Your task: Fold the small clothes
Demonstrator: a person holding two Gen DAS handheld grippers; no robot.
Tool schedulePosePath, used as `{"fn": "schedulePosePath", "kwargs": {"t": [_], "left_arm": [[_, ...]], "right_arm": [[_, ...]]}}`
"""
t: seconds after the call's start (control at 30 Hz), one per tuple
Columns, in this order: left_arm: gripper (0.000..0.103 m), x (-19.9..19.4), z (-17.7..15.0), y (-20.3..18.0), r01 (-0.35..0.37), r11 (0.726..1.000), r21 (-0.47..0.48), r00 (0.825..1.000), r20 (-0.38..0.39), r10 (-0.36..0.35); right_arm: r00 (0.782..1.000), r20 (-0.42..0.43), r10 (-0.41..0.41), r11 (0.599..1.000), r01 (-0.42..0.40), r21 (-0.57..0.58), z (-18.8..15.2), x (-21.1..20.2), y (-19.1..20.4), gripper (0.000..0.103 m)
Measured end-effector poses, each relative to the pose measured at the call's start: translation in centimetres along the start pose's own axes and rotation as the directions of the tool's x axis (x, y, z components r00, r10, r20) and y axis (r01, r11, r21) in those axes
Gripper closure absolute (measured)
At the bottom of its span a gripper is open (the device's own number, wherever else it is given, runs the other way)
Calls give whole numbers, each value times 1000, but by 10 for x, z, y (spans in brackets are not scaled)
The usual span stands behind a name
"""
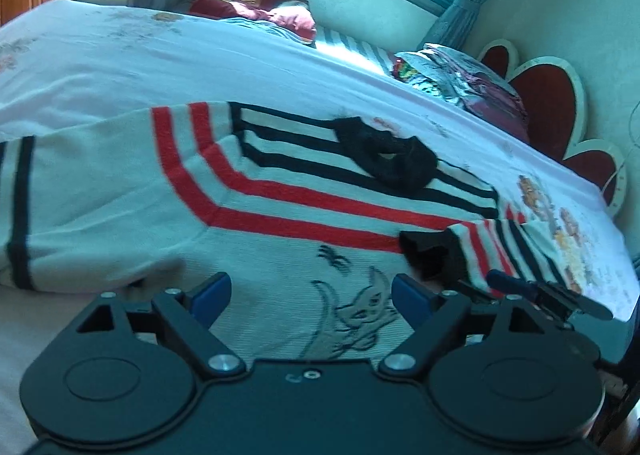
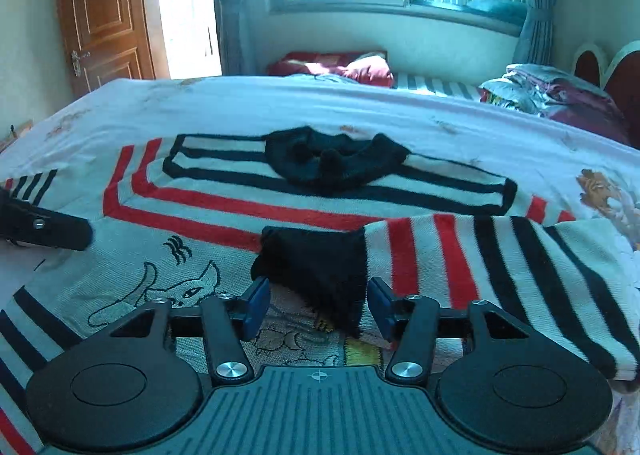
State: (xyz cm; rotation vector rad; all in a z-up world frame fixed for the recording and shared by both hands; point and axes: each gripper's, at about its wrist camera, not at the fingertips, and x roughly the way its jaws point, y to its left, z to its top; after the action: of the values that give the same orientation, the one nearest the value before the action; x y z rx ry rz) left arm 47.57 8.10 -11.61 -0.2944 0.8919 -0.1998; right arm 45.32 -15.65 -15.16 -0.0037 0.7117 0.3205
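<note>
A small white knit sweater (image 1: 256,239) with red and black stripes, a black collar (image 1: 384,159) and a line-drawn cat lies flat on the bed; it also shows in the right wrist view (image 2: 224,211). Its right sleeve (image 2: 500,267) is folded across the body, black cuff (image 2: 320,267) pointing inward. My left gripper (image 1: 310,295) is open and empty, hovering over the cat drawing. My right gripper (image 2: 318,301) is open, its blue pads (image 2: 256,305) either side of the black cuff without closing on it. The right gripper's fingers (image 1: 560,295) show in the left view.
The bed (image 2: 280,103) has a white floral sheet. Folded clothes (image 2: 552,91) are stacked by the red headboard (image 1: 552,103). A red pillow (image 2: 340,65) lies at the far side under the window. A wooden door (image 2: 104,15) stands at the back left.
</note>
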Motion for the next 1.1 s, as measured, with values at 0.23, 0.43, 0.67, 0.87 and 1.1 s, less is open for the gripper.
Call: {"fn": "schedulePosePath", "kwargs": {"t": [0.23, 0.43, 0.67, 0.87, 1.1], "left_arm": [[36, 73, 0, -52, 154, 987, -45, 980, -116, -159], [71, 110, 5, -76, 113, 994, -6, 983, -144, -113], [97, 86, 32, -82, 105, 987, 125, 994, -42, -101], [97, 71, 47, -44, -26, 988, 153, 1000, 9, 25], [97, 78, 29, -12, -78, 990, 114, 997, -16, 80]], "right_arm": [[998, -35, -61, 995, 64, 81, -23, -48, -43, 52], [980, -64, -190, 941, 201, 273, -49, -79, -101, 52], [977, -55, -208, 877, 211, 432, -48, -79, -144, 52], [975, -59, -215, 885, 220, 410, -44, -62, -140, 64], [968, -92, -233, 890, 250, 382, -48, -54, -142, 77]]}}
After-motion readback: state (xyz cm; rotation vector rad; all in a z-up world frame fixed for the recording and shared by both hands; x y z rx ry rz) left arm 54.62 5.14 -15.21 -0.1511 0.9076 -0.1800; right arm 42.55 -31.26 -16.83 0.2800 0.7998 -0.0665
